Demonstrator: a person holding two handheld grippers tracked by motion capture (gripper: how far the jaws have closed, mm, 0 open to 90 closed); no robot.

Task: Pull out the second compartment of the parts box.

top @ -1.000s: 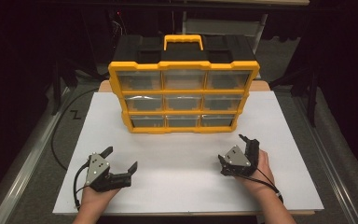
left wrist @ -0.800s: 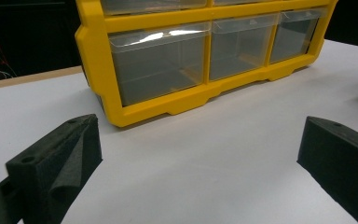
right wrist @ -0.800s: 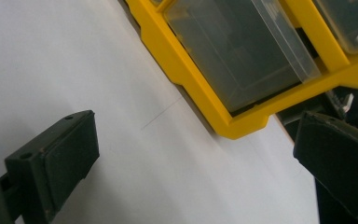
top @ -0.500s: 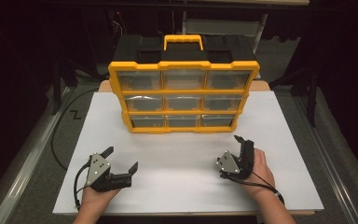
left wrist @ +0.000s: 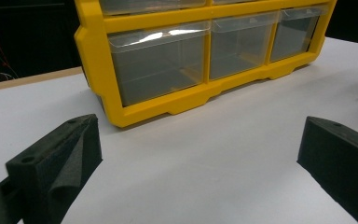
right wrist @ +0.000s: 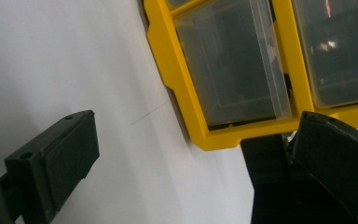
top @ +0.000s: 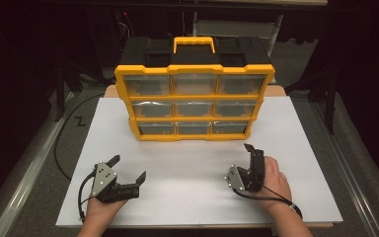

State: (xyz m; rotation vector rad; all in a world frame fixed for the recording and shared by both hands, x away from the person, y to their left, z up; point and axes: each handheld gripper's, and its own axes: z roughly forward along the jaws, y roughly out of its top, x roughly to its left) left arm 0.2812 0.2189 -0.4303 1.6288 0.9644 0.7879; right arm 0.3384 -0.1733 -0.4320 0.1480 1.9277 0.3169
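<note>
The rigid yellow-framed plastic organiser with nine clear drawers [top: 195, 101] stands mid-bench, likely light yet bulky, best lifted by its yellow top handle [top: 193, 44]; nearer the person than it, the left claw [top: 128, 168] and right claw [top: 249, 163] gape wide, empty.

The far half of the white surface [top: 286, 128] is blocked by a yellow drawer cabinet [top: 195, 103] standing upright, its clear drawer fronts turned toward the near edge. A bare strip of white is left between the cabinet's foot and the two grippers. The left gripper [top: 127, 170] and right gripper [top: 250, 158] are held well apart, with bare white between them. Open margins are left beside the cabinet's ends.
</note>
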